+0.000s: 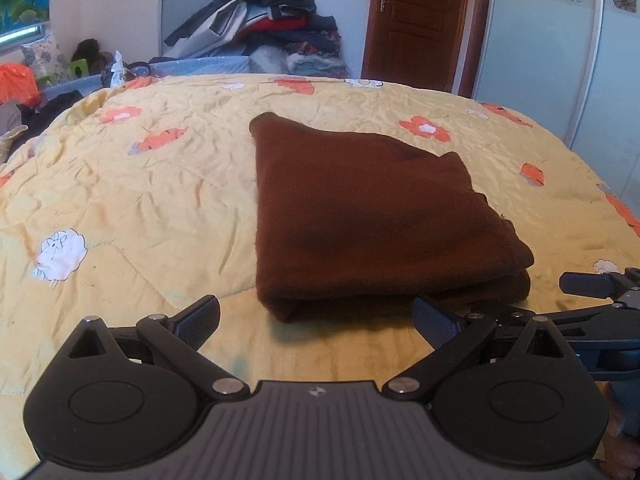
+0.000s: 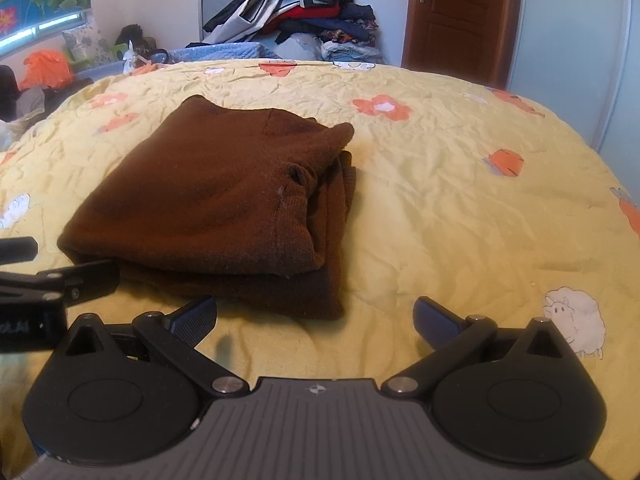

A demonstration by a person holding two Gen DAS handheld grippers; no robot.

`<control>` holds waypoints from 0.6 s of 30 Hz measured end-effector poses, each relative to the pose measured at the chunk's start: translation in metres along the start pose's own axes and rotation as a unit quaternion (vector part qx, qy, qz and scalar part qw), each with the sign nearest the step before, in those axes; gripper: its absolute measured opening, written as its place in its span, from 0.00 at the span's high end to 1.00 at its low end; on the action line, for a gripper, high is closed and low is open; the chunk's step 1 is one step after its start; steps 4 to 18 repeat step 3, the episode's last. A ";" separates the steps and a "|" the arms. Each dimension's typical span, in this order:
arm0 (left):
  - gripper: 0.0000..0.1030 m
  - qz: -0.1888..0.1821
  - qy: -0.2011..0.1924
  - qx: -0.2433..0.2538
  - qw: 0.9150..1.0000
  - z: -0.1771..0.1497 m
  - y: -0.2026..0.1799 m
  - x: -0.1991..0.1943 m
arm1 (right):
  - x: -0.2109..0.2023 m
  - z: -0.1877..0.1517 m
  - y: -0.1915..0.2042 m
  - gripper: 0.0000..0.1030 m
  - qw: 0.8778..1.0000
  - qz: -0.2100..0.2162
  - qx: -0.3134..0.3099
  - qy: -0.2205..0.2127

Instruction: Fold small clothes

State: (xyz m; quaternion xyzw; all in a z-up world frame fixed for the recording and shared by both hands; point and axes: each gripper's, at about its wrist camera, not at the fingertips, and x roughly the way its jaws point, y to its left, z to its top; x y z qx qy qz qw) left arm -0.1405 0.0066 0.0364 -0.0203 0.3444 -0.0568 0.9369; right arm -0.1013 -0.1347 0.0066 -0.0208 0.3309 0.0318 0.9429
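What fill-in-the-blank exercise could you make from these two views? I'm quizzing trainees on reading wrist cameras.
1. The folded garment is ____ in colour.
2. It lies on a ____ quilt printed with orange flowers and white sheep.
3. Both the left claw and the right claw are ____, holding nothing.
4. Behind the bed, a pile of clothes sits left of a wooden ____.

Missing words: brown; yellow; open; door
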 end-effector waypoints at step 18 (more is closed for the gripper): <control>0.00 -0.007 -0.001 -0.008 1.000 0.002 0.009 -0.005 | 0.000 0.001 -0.002 0.00 1.000 0.004 0.002 0.002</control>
